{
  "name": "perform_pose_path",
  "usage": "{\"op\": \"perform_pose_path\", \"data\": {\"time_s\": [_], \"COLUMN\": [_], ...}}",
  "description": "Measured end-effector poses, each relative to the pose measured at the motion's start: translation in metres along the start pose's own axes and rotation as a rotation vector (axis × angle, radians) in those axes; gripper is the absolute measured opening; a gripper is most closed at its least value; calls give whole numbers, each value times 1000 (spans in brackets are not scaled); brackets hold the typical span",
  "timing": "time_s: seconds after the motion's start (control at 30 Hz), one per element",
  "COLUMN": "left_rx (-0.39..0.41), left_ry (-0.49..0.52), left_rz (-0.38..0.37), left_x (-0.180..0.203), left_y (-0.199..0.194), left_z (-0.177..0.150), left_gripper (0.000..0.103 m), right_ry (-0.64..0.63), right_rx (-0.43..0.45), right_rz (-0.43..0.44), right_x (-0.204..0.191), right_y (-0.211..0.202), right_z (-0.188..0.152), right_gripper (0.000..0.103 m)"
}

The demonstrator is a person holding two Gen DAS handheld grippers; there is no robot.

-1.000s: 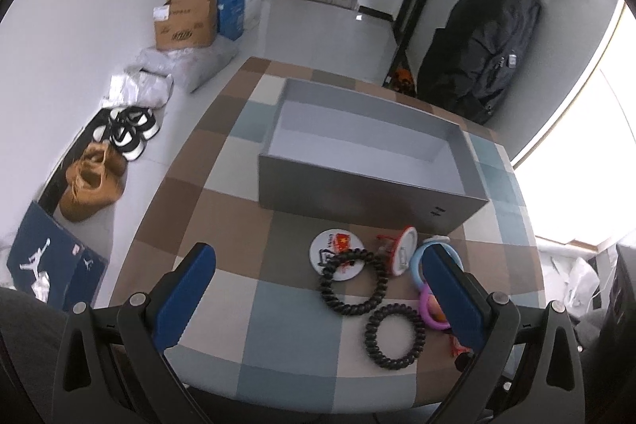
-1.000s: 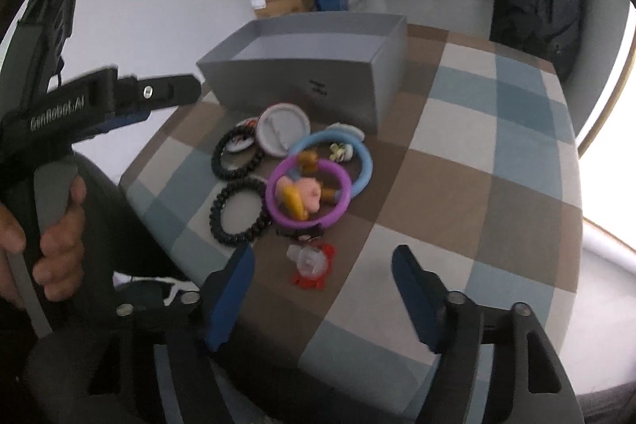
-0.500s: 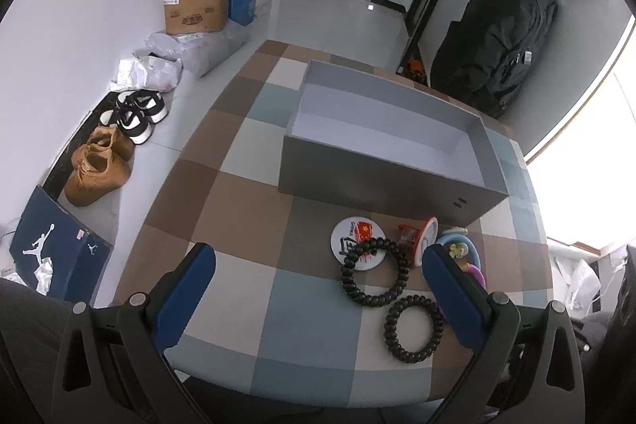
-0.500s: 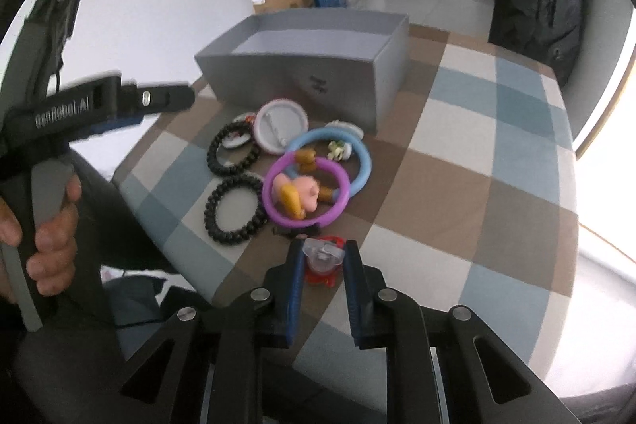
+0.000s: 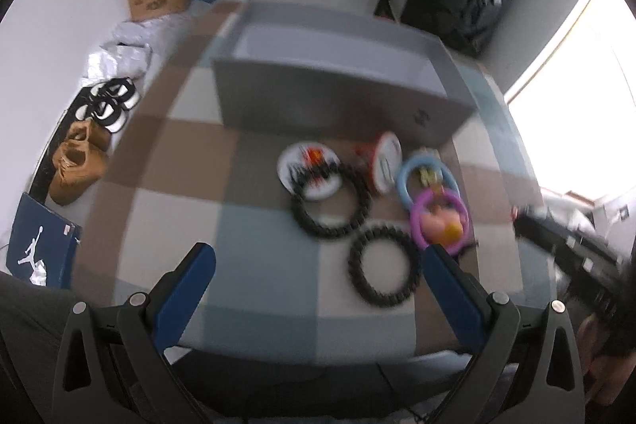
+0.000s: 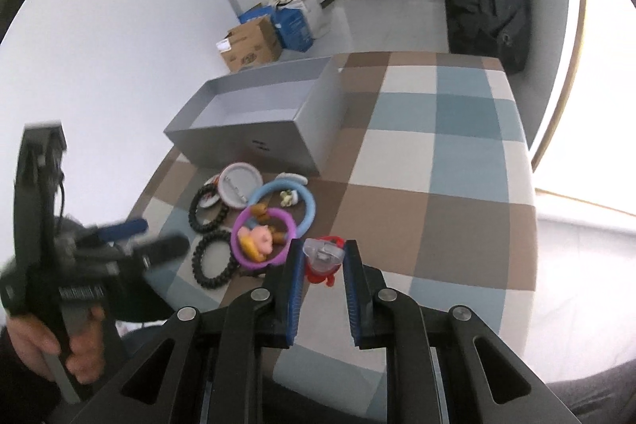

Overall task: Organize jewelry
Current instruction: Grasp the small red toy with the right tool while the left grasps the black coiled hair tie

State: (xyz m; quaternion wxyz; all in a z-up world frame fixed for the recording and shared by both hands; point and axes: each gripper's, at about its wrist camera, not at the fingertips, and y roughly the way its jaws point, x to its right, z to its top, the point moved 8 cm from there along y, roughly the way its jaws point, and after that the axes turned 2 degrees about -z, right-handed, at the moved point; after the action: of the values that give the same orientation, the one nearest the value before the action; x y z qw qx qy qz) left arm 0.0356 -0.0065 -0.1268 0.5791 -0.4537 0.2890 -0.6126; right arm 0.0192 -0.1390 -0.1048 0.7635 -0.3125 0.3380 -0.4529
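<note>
The step in hand looks like the first pick: the right gripper (image 6: 321,259) has its jaws drawn narrow around a small red-and-clear trinket (image 6: 324,259), which sits between the blue pads right at their tips. Whether the piece is lifted clear of the checked tablecloth (image 6: 429,193) or only pinched against it cannot be told. The left gripper (image 5: 318,277) hangs above the near edge of the table with its jaws wide and nothing between them.

Just beyond the held trinket lies the rest of the pile: a purple ring with a pink charm (image 6: 264,237), two black beaded bracelets (image 6: 216,259), a light blue ring (image 6: 290,203) and a white round badge (image 6: 241,183), all close together and partly overlapping. Behind them stands the open grey box (image 6: 254,124), which appears empty.

The next move probably calls for carrying the trinket over the pile and the box's near wall, then releasing it inside without snagging the rings on the way.
</note>
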Motion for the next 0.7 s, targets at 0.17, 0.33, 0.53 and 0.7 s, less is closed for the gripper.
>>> {"op": "perform_pose_path", "data": {"time_s": [0.17,0.33,0.53,0.7], "left_rx": [-40,-64,-65,-43], "left_ry": [83,121,175,216], "left_rz": [-8,13,66,70], "left_x": [15,19,27,34], "left_y": [5,11,18,14], "left_z": [-9,-14,-16,-14], "left_gripper": [101,101,92,62], "right_ry": [10,17,27,31], "right_rx": [22,39,55,63], "right_rz": [8,17,26,30], "right_x": [1,2,4,6], "right_y": [-6,-12,-17,-20], "right_z": [1,3,4,5], "right_gripper": [18,18,18,18]}}
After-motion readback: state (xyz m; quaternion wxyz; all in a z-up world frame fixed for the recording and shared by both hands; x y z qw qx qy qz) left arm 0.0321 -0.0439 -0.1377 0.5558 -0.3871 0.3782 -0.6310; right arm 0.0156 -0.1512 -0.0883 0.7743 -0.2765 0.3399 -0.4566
